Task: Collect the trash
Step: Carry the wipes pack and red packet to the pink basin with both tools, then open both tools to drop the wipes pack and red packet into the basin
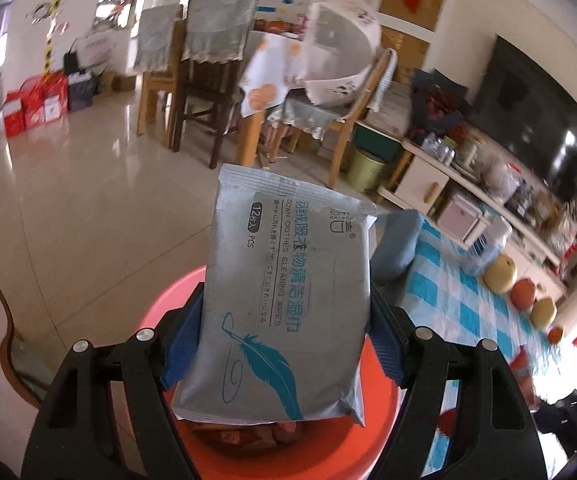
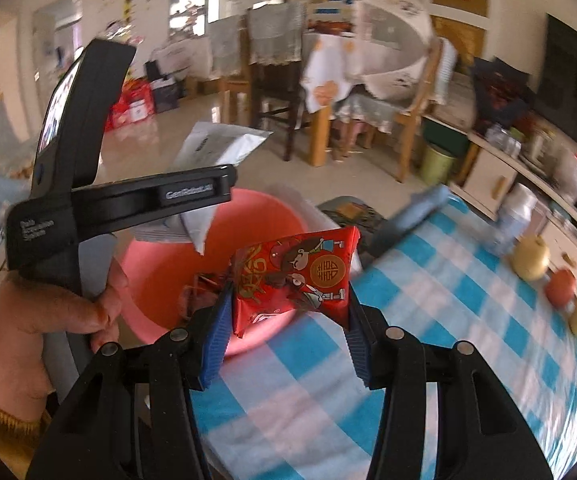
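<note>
- Above the pink basin, your left gripper is clamped on a grey pack of cleaning wipes, its blue pads pressing the pack's two side edges; the pack stands upright, printed face toward the camera.
- Under the pack, red wrappers lie in the bottom of the basin.
- Over the near rim of the basin, your right gripper grips a red snack packet between its blue pads, the packet tilted with one corner raised.
- From the right wrist view, your left hand holds the black handle of the other gripper, and the wipes pack sticks out beyond its fingers, over the far side of the basin.
- Beside the basin, the blue-and-white checked tablecloth carries a row of fruit along its far edge, well apart from both grippers.
- Behind it stand wooden chairs and a green bin on the floor.
</note>
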A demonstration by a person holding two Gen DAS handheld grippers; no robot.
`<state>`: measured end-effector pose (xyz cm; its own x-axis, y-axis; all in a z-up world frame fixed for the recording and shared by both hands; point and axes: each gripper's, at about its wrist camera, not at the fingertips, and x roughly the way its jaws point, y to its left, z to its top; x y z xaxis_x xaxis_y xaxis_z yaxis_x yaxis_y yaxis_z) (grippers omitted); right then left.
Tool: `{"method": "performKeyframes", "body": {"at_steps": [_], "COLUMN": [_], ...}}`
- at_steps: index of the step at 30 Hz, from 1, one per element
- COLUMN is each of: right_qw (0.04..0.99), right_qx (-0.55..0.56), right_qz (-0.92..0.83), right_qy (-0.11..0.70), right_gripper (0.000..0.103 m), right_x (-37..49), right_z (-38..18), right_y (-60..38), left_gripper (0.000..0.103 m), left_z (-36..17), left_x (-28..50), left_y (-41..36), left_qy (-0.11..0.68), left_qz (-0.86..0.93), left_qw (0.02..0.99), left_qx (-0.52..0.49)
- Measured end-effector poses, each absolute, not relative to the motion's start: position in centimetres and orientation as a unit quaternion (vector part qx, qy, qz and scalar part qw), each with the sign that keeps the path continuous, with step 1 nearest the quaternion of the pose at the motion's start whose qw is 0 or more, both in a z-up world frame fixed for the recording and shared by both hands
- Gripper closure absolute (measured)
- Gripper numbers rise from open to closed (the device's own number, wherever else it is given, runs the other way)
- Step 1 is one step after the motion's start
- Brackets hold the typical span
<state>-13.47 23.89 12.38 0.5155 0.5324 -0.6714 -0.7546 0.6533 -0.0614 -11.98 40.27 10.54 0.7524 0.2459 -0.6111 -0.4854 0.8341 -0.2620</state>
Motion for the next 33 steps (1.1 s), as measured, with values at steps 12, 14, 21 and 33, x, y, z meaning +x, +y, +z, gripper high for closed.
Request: {"method": "performKeyframes", "body": {"at_steps": [12,14,21,33], "right_qw": [0.859,0.863,0.874,0.9], "right_qx": [-0.16,-0.137,-0.066,-0.028], "right_qz": [0.344,0.335,0.306,0.233], "right_qy": [0.344,0.352,0.372,0.367], "right_gripper": [0.014,0.014,0.012,0.012], "right_x": [-10.9,-10.6,-10.9,-12.3], "right_z": [8.2,8.1,8.0,8.6], "right_y": [24.0,22.2,16.7,9.2], "left_gripper": [0.009,0.006,0.004,0.004], "left_z": [8.8,9.1,10.6,12.1], "left_x": [-11.3,-11.5,-10.9,-9.5], "left_y": [42.5,41.8,38.4,29.1], "left_qy": [0.311,0.303,0.274,0.237], "left_qz": [0.249,0.248,0.233,0.164], "left_qw": [0.889,0.894,0.919,0.956], "left_qx": [-0.226,-0.219,-0.165,-0.054]}}
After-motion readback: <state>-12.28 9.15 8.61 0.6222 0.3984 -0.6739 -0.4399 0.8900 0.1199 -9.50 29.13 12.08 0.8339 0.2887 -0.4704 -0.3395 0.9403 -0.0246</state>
